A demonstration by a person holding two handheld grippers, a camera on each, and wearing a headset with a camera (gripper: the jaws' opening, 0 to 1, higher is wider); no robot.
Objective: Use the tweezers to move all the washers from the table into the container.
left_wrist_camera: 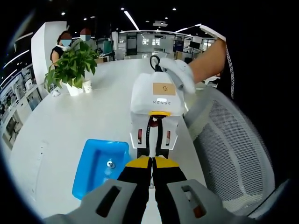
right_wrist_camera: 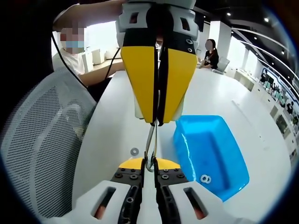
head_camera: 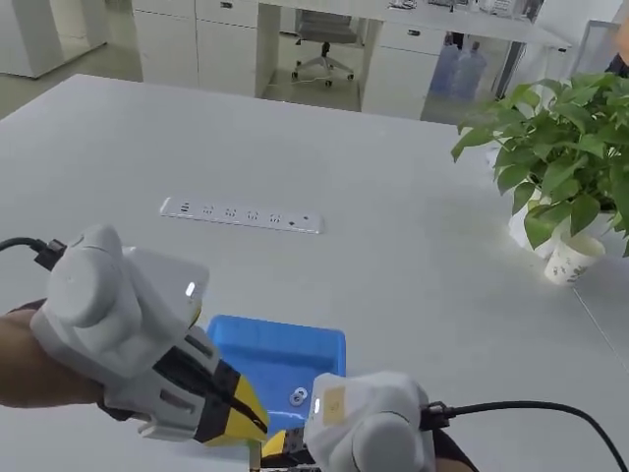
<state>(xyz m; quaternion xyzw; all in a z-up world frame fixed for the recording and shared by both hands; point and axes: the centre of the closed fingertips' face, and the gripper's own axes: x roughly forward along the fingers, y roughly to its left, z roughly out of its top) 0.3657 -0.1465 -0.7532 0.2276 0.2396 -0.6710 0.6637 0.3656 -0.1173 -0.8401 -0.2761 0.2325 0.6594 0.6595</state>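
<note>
Jaws of your right gripper (right_wrist_camera: 149, 164) stand narrow, pinched on the thin metal tweezers (right_wrist_camera: 150, 142). At 12 o'clock in the right gripper view, the left gripper (right_wrist_camera: 157, 122) has its yellow jaws pinched shut on the same tool's other end.

A small flat steel washer (right_wrist_camera: 134, 151) lies on the white desk (head_camera: 393, 197) at 10 o'clock from your right jaws, near them but not touching. Expect it to be light, hard and slick, lying flush to the surface. I would put one tweezer tip through the hole and grip across the ring, squeezing gently so that it does not flick away.

The blue rectangular plastic container (right_wrist_camera: 219, 140) sits at 2 o'clock, with a second washer (right_wrist_camera: 204, 178) on its floor. Its raised wall is the one thing you must lift over.

A grey mesh chair (right_wrist_camera: 42, 140) stands at 9 o'clock, off the desk. Farther out in the head view, a white power strip (head_camera: 241, 215) lies at 11 o'clock. A potted green plant (head_camera: 560, 147) and a paper cup (head_camera: 573, 261) stand at 2 o'clock, all well apart from your path.
</note>
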